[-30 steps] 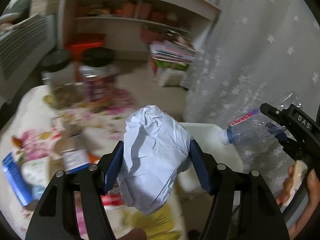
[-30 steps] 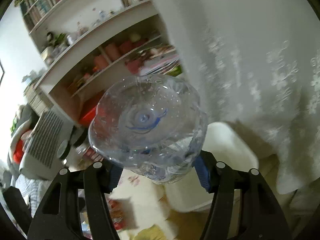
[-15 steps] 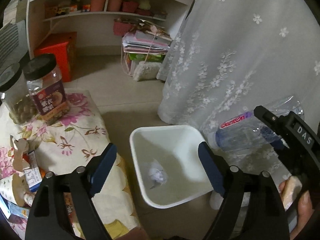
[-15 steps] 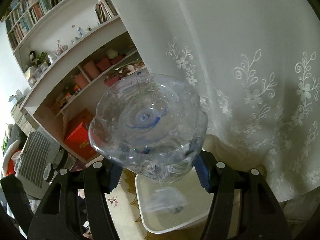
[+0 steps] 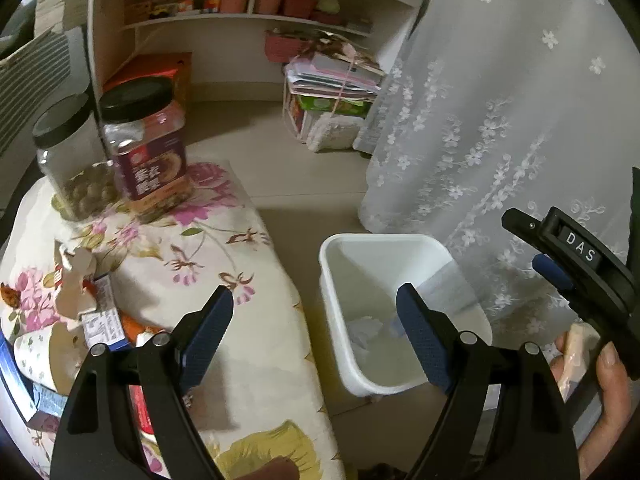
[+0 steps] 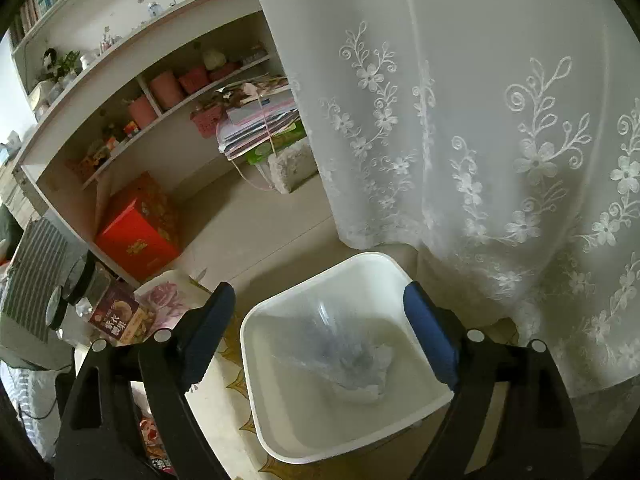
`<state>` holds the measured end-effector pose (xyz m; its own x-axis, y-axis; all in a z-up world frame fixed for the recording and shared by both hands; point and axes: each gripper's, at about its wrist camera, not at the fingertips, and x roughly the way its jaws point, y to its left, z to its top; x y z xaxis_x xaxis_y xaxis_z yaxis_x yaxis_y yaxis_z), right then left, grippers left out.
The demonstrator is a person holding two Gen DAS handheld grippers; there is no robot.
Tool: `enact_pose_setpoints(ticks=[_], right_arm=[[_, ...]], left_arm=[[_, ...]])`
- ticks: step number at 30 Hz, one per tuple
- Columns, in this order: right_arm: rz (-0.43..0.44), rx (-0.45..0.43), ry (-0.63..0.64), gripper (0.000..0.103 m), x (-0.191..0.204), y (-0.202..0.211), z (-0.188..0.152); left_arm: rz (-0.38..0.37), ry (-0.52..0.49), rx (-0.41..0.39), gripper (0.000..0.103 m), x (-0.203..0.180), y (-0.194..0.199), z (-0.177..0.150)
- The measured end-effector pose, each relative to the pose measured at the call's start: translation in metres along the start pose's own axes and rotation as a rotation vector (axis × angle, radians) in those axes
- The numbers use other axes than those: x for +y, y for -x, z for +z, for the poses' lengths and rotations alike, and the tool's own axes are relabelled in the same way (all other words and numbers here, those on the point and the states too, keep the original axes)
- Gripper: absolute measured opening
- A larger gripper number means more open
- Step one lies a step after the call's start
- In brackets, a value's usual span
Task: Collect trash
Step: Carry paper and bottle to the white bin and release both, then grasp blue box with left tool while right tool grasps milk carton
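Observation:
A white bin [image 5: 334, 312] stands on the floor beside the table; it also shows in the right wrist view [image 6: 256, 392]. Inside lie a crumpled white paper ball [image 5: 362, 330] and a clear plastic bottle [image 6: 340, 344], blurred in motion. My left gripper [image 5: 316, 332] is open and empty above the bin's left rim. My right gripper [image 6: 320, 328] is open and empty right above the bin; it also shows at the right edge of the left wrist view [image 5: 560, 256].
A table with a floral cloth [image 5: 192, 280] is left of the bin, holding two black-lidded jars [image 5: 148, 148], packets and wrappers [image 5: 80, 320]. A white lace curtain [image 5: 500, 120] hangs behind the bin. Shelves [image 6: 140, 80], a red box [image 6: 136, 236] and stacked papers [image 5: 332, 80] stand beyond.
My left gripper opened and dropped the paper ball into the bin. Then my right gripper opened and the bottle fell into the bin.

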<state>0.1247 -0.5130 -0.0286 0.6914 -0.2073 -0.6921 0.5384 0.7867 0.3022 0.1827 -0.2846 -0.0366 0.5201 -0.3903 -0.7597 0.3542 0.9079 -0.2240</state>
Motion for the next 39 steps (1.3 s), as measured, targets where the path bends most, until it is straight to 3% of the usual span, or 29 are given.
enact_pose_setpoints(ticks=[11,22,35,39], right_arm=[[-0.02,-0.046,0.066,0.096,0.031,0.021,-0.012],[-0.032,0.003,0.34,0.096,0.112,0.043,-0.075],[0.068,0.062,0.631,0.096,0.205,0.042,-0.153],[0.109,0.077,0.739,0.096,0.23,0.042,-0.176]], left_arm=[[0.085,0.005,-0.061,0.084,0.032,0.04,-0.012],[0.285,0.038,-0.072,0.087,0.096,0.078,-0.037],[0.555,0.323,0.035,0.087,0.245,0.101,-0.07],[0.591,0.452,0.113,0.087,0.288,0.096,-0.086]])
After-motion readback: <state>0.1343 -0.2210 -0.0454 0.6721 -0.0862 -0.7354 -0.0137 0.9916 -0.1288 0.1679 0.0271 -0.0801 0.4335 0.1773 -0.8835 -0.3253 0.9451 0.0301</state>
